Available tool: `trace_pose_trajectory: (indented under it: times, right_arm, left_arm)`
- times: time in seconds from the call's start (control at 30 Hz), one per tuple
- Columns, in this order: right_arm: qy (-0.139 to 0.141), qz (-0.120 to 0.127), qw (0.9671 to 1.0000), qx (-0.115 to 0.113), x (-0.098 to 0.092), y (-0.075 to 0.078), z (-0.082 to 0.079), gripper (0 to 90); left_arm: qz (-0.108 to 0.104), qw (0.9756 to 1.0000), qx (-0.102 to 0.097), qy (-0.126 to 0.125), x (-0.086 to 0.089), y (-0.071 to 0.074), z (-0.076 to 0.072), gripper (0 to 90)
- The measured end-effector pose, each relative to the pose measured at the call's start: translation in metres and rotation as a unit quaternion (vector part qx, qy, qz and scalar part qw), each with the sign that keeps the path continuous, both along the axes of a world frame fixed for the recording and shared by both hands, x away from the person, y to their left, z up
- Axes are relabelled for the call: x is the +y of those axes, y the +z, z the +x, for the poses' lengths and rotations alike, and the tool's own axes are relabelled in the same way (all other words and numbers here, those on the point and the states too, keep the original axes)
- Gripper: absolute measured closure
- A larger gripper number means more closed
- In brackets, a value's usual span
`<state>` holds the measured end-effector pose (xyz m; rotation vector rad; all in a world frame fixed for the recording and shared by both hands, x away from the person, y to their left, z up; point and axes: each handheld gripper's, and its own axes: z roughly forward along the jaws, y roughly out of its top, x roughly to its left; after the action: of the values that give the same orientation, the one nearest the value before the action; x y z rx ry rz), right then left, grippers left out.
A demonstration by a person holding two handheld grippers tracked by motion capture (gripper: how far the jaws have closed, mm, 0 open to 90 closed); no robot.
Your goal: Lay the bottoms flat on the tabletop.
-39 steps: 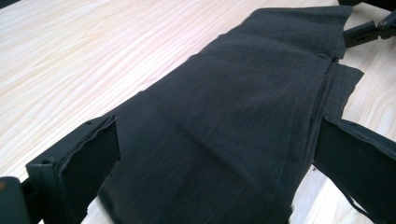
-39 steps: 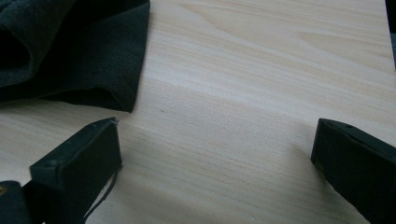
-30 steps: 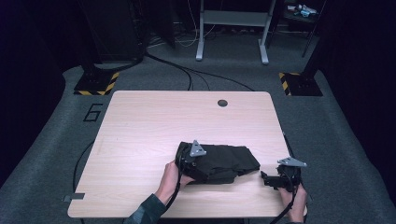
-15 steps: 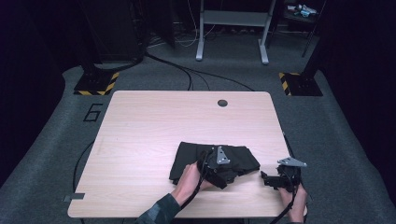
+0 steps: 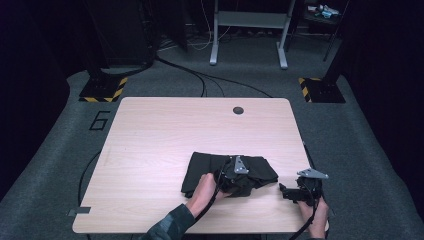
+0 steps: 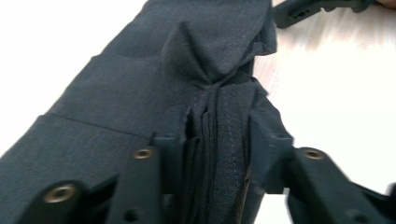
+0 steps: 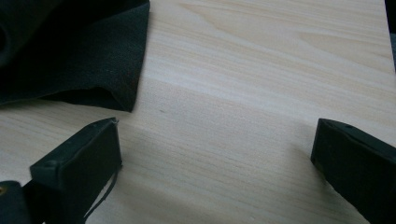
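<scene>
A folded black cloth [image 5: 207, 167] lies on the near half of the wooden table [image 5: 165, 130]. My left gripper [image 5: 244, 183] sits on the cloth's right part and points right. Its jaws have just been closing, and in the left gripper view my left gripper [image 6: 217, 135] pinches a bunched, stitched fold of the cloth [image 6: 140, 79]. My right gripper [image 5: 286, 192] rests low by the table's near right corner, just right of the cloth, jaws apart. In the right gripper view my right gripper [image 7: 210, 140] stands open over bare wood, with a corner of the cloth [image 7: 70, 46] at the upper left.
A round cable hole [image 5: 238, 110] sits near the table's far edge. Black cables [image 5: 210, 82] run across the grey floor behind the table. Two bases with yellow-black stripes [image 5: 102, 92] stand at the back, and a metal frame [image 5: 247, 30] farther off.
My left gripper has moved right, from the cloth's left edge to its right part, and its jaws have closed on a fold of fabric. The right gripper has stayed put.
</scene>
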<state>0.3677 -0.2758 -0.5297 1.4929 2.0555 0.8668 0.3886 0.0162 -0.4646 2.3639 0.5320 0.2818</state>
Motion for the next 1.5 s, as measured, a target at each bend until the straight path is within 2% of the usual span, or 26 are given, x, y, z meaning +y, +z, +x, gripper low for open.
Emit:
trace_pose_trajectory:
  times: [0.13,0.3,0.5,0.57,0.87,1.0,1.1,1.33,1.43,1.5]
  right_arm:
    - [0.000,0.000,1.0000,0.000,0.000,0.000,0.000,1.0]
    - [0.000,0.000,1.0000,-0.004,0.000,0.000,0.000,1.0]
    - [0.000,0.000,1.0000,-0.004,0.000,0.000,0.000,1.0]
    - [0.000,0.000,1.0000,-0.004,0.000,0.000,0.000,1.0]
    - [0.000,-0.001,1.0000,-0.004,0.000,0.000,0.000,1.0]
    - [-0.001,0.000,1.0000,-0.004,0.000,0.000,0.000,1.0]
    - [-0.001,0.000,1.0000,-0.004,0.000,0.000,0.000,1.0]
    - [-0.001,0.000,1.0000,-0.004,0.000,0.000,0.000,1.0]
    - [-0.001,0.000,1.0000,-0.004,0.000,0.000,0.000,1.0]
    - [-0.001,0.000,1.0000,-0.004,0.000,0.000,0.000,1.0]
  left_arm:
    - [-0.002,1.0000,-0.008,0.002,0.002,0.002,0.001,69.9]
    - [-0.019,0.9997,-0.011,0.008,0.008,0.010,0.003,70.6]
    - [-0.038,0.9988,-0.025,0.019,0.018,0.022,0.005,70.7]
    - [-0.049,0.9978,-0.033,0.029,0.024,0.025,0.004,70.8]
    - [-0.077,0.9944,-0.047,0.055,0.049,0.040,0.007,70.8]
    - [-0.092,0.9917,-0.055,0.071,0.059,0.046,0.007,70.8]
    - [-0.092,0.9907,-0.064,0.078,0.067,0.050,0.008,70.8]
    - [-0.117,0.9853,-0.071,0.102,0.088,0.058,0.006,70.8]
    - [-0.128,0.9819,-0.078,0.116,0.097,0.061,0.006,70.8]
    - [-0.130,0.9808,-0.079,0.122,0.103,0.063,0.006,70.8]
